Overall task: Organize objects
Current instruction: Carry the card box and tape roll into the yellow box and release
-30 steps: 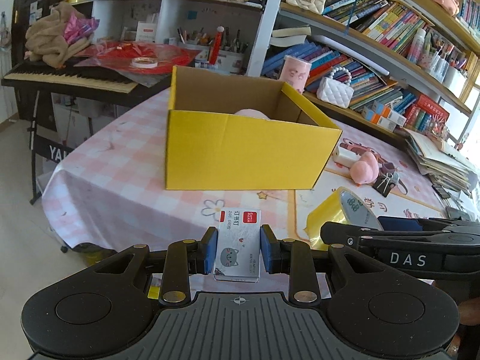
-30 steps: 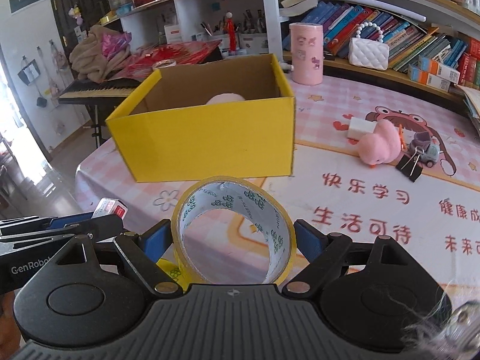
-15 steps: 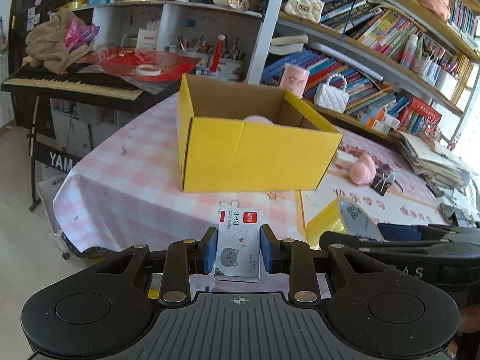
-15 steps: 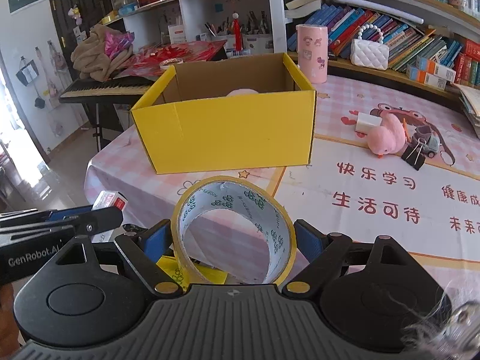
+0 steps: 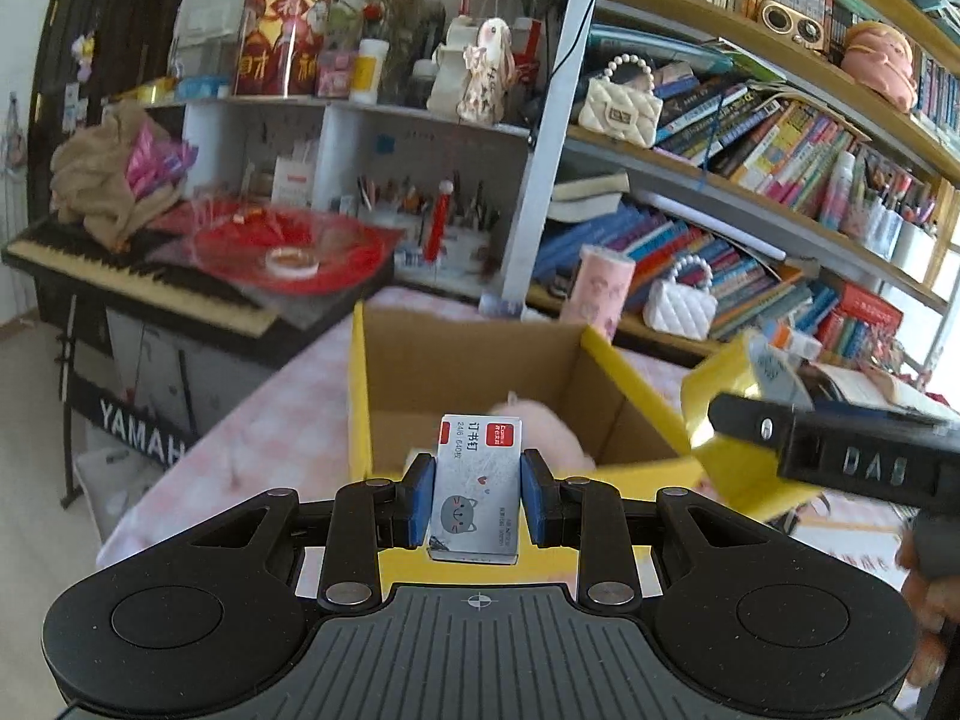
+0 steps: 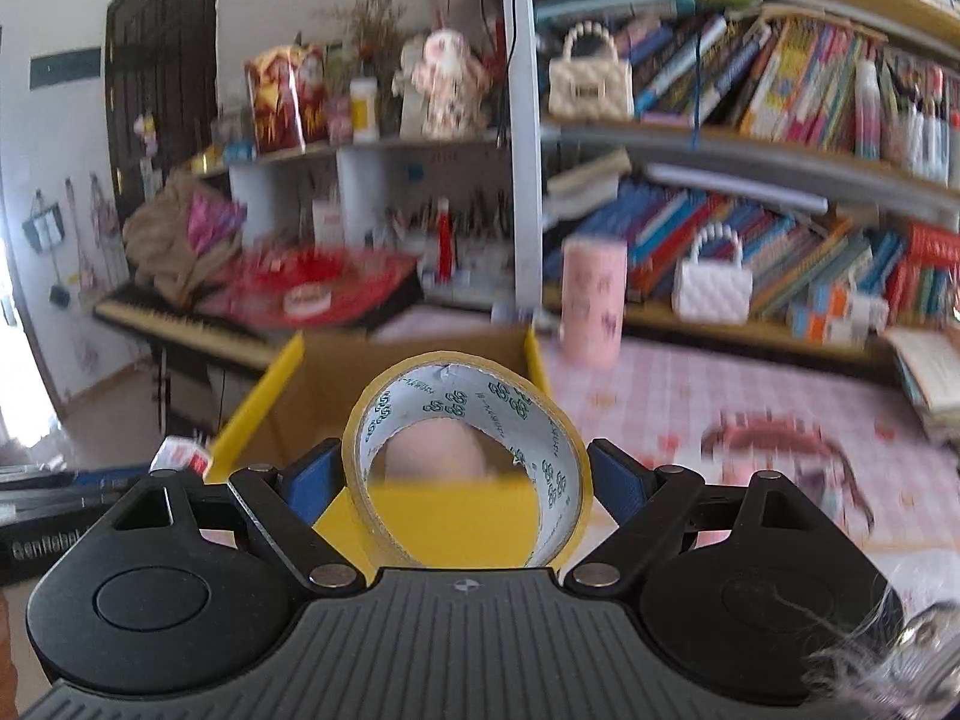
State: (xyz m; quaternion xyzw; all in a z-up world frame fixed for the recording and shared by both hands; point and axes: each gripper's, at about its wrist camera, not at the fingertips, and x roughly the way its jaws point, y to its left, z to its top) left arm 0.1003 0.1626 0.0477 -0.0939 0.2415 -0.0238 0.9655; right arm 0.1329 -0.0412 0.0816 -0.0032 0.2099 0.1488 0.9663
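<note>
My left gripper (image 5: 476,489) is shut on a small white staple box (image 5: 477,480) with a grey cat and a red label, held upright just above the near wall of the open yellow cardboard box (image 5: 420,378). A pink soft toy (image 5: 549,438) lies inside that box. My right gripper (image 6: 467,468) is shut on a roll of yellow tape (image 6: 465,408), held on edge over the yellow box (image 6: 264,402); the pink toy (image 6: 435,450) shows through the roll's hole. In the left wrist view the tape roll (image 5: 729,384) and the right gripper's arm hang at the right.
The box stands on a pink checked tablecloth (image 6: 690,384). A pink cup (image 6: 591,300) and a white quilted handbag (image 6: 711,285) stand behind it by the bookshelves. A keyboard (image 5: 138,282) with red items stands at the left. Books lie at the table's right edge.
Both grippers have risen and moved forward to the yellow box, each keeping its hold. The box now lies close below them and its inside shows.
</note>
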